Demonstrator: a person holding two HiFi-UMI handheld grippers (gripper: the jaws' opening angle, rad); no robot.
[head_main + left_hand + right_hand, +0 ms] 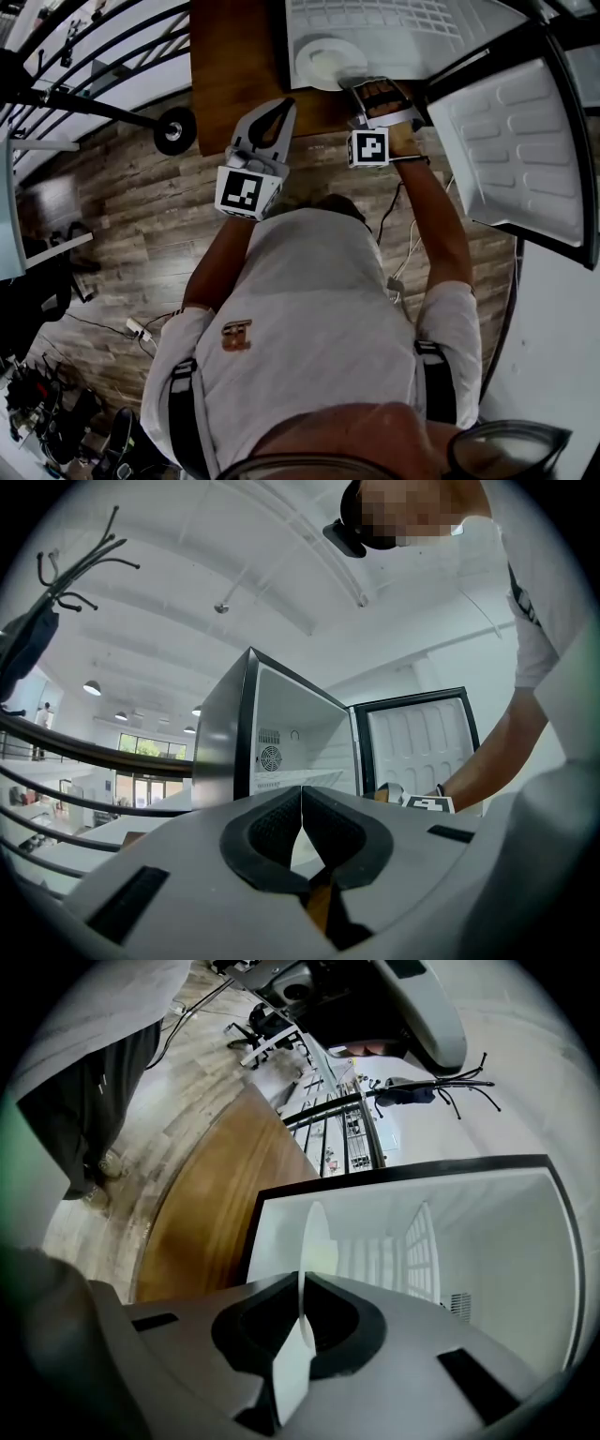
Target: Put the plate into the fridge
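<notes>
A white plate point(328, 62) sits at the mouth of the open fridge point(394, 23), with my right gripper point(359, 91) shut on its near rim. In the right gripper view the plate point(315, 1239) shows edge-on between the pads of my right gripper point(302, 1288), pointing into the white fridge interior point(450, 1241). My left gripper point(273, 120) hovers left of the plate, over the wooden top, shut and holding nothing. In the left gripper view my left gripper point(301, 808) has its pads touching, and the fridge point(281, 742) stands ahead.
The fridge door point(516, 141) is swung open to the right, also seen as the door point(422, 742) in the left gripper view. The fridge stands on a brown wooden top point(234, 66). A railing point(94, 56) and a black wheel point(175, 129) lie left; cables point(141, 328) cross the floor.
</notes>
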